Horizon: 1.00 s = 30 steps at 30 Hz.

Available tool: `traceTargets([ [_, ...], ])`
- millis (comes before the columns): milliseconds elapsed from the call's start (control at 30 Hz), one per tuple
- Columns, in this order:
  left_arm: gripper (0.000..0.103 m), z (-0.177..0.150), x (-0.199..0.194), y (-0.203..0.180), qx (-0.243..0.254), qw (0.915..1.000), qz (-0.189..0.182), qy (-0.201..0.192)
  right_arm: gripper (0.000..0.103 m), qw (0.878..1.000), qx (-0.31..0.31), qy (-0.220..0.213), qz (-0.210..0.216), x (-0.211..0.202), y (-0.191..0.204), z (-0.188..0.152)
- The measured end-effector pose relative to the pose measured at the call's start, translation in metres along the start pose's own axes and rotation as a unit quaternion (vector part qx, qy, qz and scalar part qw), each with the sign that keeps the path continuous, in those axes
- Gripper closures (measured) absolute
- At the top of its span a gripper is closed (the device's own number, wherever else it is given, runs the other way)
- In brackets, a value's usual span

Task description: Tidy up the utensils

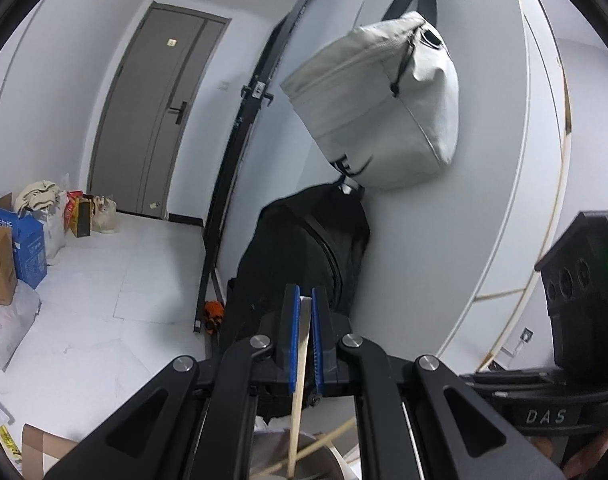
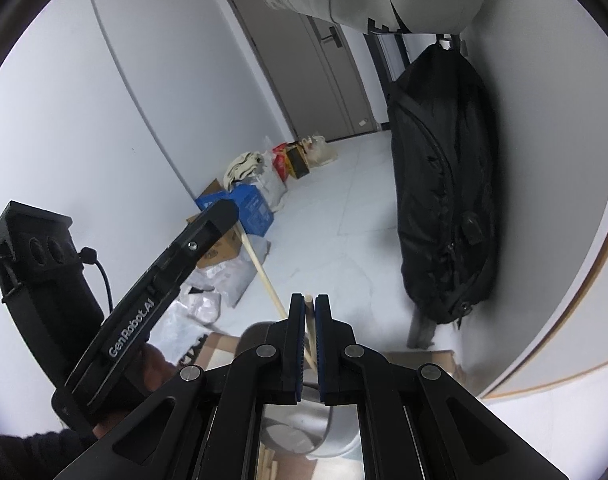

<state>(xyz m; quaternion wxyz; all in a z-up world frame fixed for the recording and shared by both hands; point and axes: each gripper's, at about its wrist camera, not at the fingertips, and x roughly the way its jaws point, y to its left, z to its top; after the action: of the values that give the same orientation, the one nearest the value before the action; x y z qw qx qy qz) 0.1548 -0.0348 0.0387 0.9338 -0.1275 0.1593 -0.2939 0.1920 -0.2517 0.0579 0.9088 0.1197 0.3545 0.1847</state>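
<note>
My left gripper (image 1: 306,292) is shut on a pale wooden chopstick (image 1: 299,360). That chopstick slants down into a metal cup (image 1: 324,458) at the bottom edge, where another chopstick (image 1: 324,440) leans across the rim. In the right wrist view my right gripper (image 2: 310,300) is shut on a second chopstick (image 2: 309,328), its tip showing just above the blue pads (image 2: 299,332). The cup (image 2: 299,432) sits below it. The left gripper's black body (image 2: 175,264) reaches in from the left with its chopstick (image 2: 263,276) slanting towards mine.
A black backpack (image 2: 444,200) and a grey bag (image 1: 380,100) hang on the white wall to the right. Cardboard boxes and plastic bags (image 2: 239,208) line the floor at the left wall. A grey door (image 1: 151,116) stands at the far end, with a black metal frame (image 1: 239,152) beside it.
</note>
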Motion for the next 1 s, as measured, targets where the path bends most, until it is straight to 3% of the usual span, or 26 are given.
traceTargets([
  [300,0.101,-0.005,0.012,0.007,-0.031,0.9964,-0.05,0.06,0.099,1.0,0.007,0.023,0.01,0.005,-0.004,-0.006],
  [400,0.101,-0.008,0.016,0.018,-0.067,0.9911,-0.078,0.084,0.099,0.999,0.032,0.029,0.024,0.008,-0.012,-0.006],
  [467,0.101,-0.012,0.022,0.024,-0.086,0.9833,-0.112,0.114,0.098,0.997,0.061,0.033,0.045,0.01,-0.022,-0.004],
  [667,0.101,-0.017,0.024,0.028,-0.115,0.9725,-0.135,0.151,0.094,0.992,0.103,-0.003,0.072,-0.014,-0.037,-0.009],
  [833,0.095,-0.007,0.008,0.024,-0.106,0.9764,-0.115,0.148,0.074,0.986,0.138,-0.049,0.082,-0.048,-0.05,-0.022],
  [867,0.09,-0.005,0.003,0.022,-0.099,0.9782,-0.109,0.147,0.07,0.986,0.14,-0.055,0.076,-0.053,-0.05,-0.025],
  [1000,0.064,0.0,-0.022,0.02,-0.083,0.9838,-0.066,0.145,0.038,0.983,0.143,-0.09,0.072,-0.076,-0.05,-0.05],
])
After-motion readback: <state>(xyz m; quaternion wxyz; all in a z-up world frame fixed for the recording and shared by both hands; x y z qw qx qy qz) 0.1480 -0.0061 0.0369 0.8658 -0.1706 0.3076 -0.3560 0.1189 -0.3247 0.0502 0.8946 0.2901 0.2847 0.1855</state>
